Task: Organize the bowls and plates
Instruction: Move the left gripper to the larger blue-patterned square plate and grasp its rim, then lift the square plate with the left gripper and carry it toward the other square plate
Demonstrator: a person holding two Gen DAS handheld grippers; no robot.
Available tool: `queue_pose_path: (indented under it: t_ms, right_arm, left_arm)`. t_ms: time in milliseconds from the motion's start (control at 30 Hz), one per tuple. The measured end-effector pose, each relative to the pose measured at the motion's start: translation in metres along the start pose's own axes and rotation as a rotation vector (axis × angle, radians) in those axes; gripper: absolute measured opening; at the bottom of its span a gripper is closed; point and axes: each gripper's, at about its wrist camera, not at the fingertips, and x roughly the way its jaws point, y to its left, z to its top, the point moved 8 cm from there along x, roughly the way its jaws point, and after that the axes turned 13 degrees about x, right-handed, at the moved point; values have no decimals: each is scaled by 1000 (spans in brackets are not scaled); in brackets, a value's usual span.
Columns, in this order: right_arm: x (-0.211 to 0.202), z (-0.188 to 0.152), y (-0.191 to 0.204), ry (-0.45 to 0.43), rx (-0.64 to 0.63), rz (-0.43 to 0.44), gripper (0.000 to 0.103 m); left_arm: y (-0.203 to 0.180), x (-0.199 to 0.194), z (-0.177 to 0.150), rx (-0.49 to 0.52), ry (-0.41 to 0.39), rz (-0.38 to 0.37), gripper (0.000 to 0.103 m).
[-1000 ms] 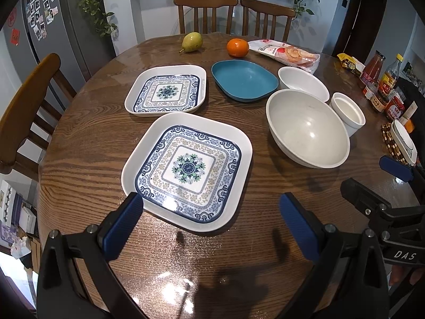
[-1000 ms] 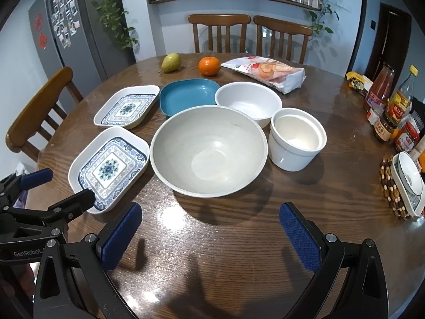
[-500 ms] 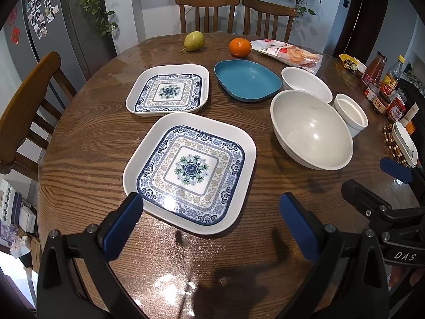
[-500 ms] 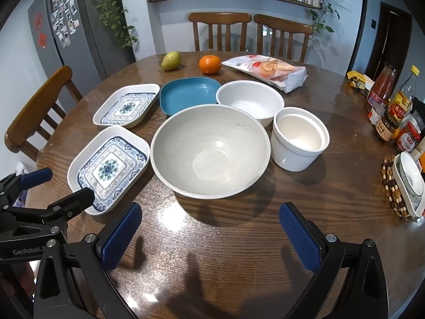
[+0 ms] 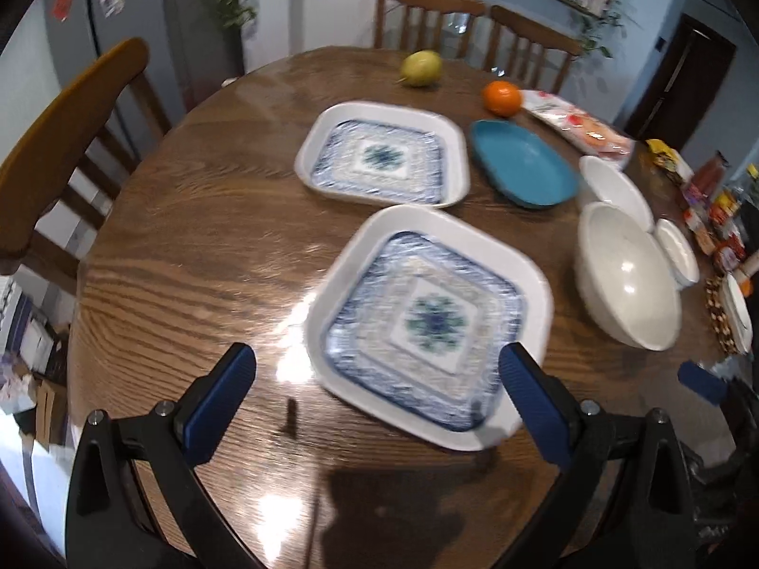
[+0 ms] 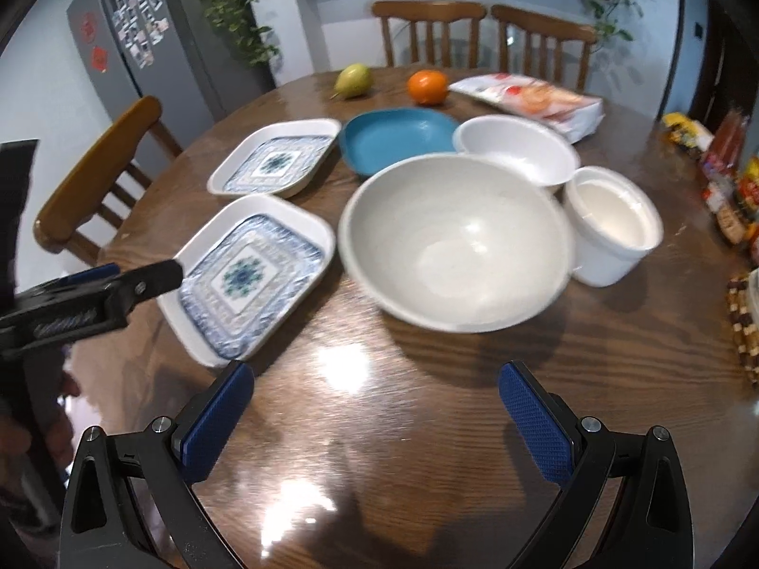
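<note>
Round brown wooden bench [image 6: 379,450], glossy and streaked with glare, in a dining room with slat-backed wooden chairs around it. Both views blurred.

Nearest, at six o'clock in the left wrist view: left gripper [image 5: 374,365], blue-padded fingers [image 5: 223,393] spread wide, holding nothing. Right pad overlapping the near corner of the large square white plate with blue patterned centre [image 5: 427,322]; whether touching it or above it, impossible to tell. Plate lying flat on the bench at twelve to one o'clock of that gripper.

Right gripper [image 6: 374,379] likewise wide apart and empty, fingers [image 6: 531,422] over bare wood. At its twelve o'clock, the big round white bowl [image 6: 455,242], just beside the large plate.

Farther off: a smaller square white plate with the same blue pattern [image 5: 379,161] at eleven o'clock of the large one. Then a shallow teal dish [image 5: 522,170], a medium white bowl [image 6: 514,147] and a straight-sided white pot [image 6: 612,223], the last two close against the big bowl. At the far edge, a green pear [image 6: 353,79], an orange [image 6: 427,87] and a red-and-white snack packet [image 6: 531,97].

Nothing stacked yet. Probable hazards:
- **Skidding:** low rims on a slick surface, so likely to slide rather than lift if pinched shallowly or pushed from one corner.
- **Knock-on:** crockery packed tight at one to two o'clock, so a careless reach for the big bowl likely to knock the pot or the medium bowl.
- **Collision:** both grippers close together at the near edge, so liable to clash if both go for the large plate.
- **Chipping:** a plate set down tilted onto its twin liable to chip or slip off.
</note>
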Motion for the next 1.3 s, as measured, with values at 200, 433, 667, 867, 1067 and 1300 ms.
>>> queue_pose_path:
  t_ms: [200,433,667,867,1067,1300]
  right_arm:
    - [24,-5,25,82,16,57,103]
    - [54,7,44,117,56,74,96]
    - [79,10,50,174,101,79,60]
    - [83,17,48,156,65,24,18]
    - [81,17,54,144,23,17,15]
    - [64,10,86,154,-68,87,15]
  left_arm:
    - [18,17,0,24,28,-16,91]
    - [18,41,12,135,39,-65,61]
    - [23,58,11,161,72,-102,44]
    - [16,56,12,186,65,-137,26]
    - [22,45,-3,156,70,-109,26]
    - [45,4,-31,95,36,-21,25]
